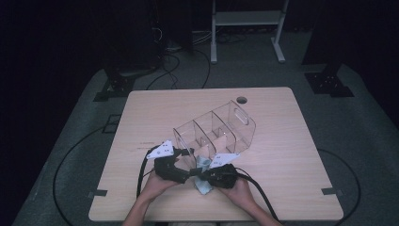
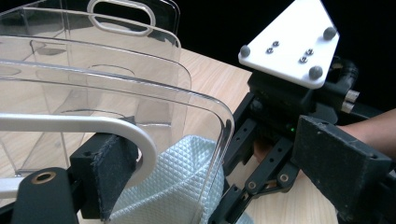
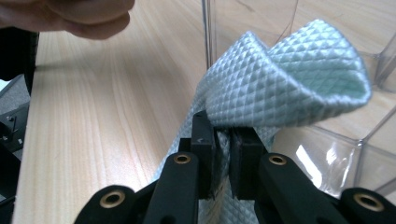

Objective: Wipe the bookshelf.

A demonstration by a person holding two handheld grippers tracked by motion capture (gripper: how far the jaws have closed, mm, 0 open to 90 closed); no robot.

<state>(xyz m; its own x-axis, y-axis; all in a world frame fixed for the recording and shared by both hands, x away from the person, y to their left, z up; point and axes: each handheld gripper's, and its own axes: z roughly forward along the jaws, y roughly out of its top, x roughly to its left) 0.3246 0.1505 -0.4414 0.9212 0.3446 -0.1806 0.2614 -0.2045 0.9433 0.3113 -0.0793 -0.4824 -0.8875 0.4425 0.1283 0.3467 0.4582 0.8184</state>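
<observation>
A clear plastic organizer with several compartments stands on the wooden table, its near end facing my hands. My right gripper is shut on a pale green quilted cloth, which bunches up at the organizer's near compartment. In the high view the cloth lies between both hands, by the right gripper. My left gripper stands open around the organizer's end wall; its left pad sits at the handle cut-out, the other pad is clear. The cloth shows behind that wall. The left gripper is at the organizer's near corner.
The right gripper's white plate and black body are close beside my left jaws. A round cable hole is in the table's far edge. A white stand and floor cables lie beyond the table.
</observation>
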